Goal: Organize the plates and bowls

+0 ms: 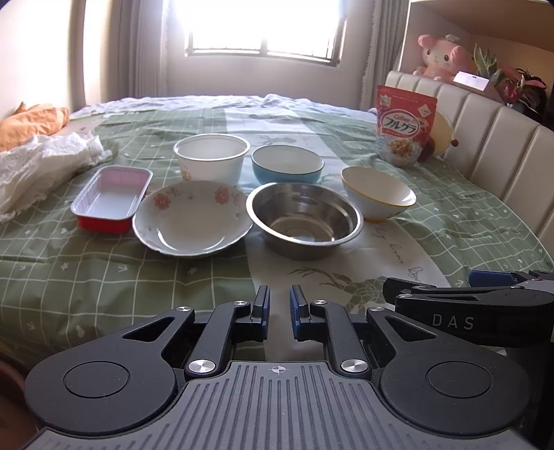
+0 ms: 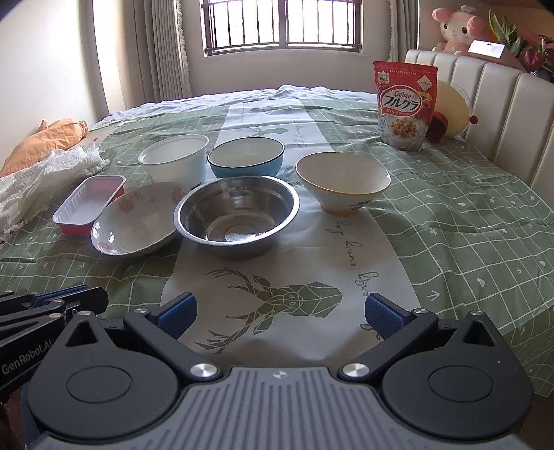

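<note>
Steel bowl sits between floral plate and white bowl.

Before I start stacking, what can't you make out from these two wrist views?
- Yellow round thing: both views, mostly hidden behind the cereal bag.
- Outdoors: left wrist view, window washed out by glare.
- Blue bowl base: left wrist view, covered by the steel bowl.
- Bed's near edge: hidden under both grippers' bodies.
</note>
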`<action>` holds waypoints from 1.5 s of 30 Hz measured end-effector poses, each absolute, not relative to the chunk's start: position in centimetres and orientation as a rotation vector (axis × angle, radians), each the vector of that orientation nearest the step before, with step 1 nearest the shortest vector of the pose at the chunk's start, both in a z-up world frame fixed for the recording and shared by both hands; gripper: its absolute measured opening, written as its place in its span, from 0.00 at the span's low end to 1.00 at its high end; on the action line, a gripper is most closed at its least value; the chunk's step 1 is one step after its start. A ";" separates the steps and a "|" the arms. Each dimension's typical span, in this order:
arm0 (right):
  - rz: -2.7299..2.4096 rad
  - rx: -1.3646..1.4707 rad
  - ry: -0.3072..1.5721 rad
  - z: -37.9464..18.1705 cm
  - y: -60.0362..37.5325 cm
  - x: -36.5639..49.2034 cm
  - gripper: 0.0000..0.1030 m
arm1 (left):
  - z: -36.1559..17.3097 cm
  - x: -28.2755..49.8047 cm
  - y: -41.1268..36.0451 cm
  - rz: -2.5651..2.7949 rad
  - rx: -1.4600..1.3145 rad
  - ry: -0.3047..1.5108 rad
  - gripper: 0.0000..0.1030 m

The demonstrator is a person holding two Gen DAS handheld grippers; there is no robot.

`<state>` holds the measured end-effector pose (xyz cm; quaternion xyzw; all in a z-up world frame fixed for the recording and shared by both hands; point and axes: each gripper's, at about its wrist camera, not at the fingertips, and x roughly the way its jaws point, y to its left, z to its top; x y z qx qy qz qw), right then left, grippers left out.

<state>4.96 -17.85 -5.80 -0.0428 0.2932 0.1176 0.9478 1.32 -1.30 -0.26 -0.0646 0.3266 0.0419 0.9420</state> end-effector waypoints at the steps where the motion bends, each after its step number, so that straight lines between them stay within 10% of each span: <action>1: 0.239 -0.088 0.597 -5.8 -17.9 5.0 1.00 | -0.3 1.3 -1.3 0.085 -0.133 0.665 0.15; 45: 0.246 -0.084 0.594 -5.8 -17.7 4.8 1.00 | 0.1 1.3 -1.4 0.058 -0.142 0.657 0.15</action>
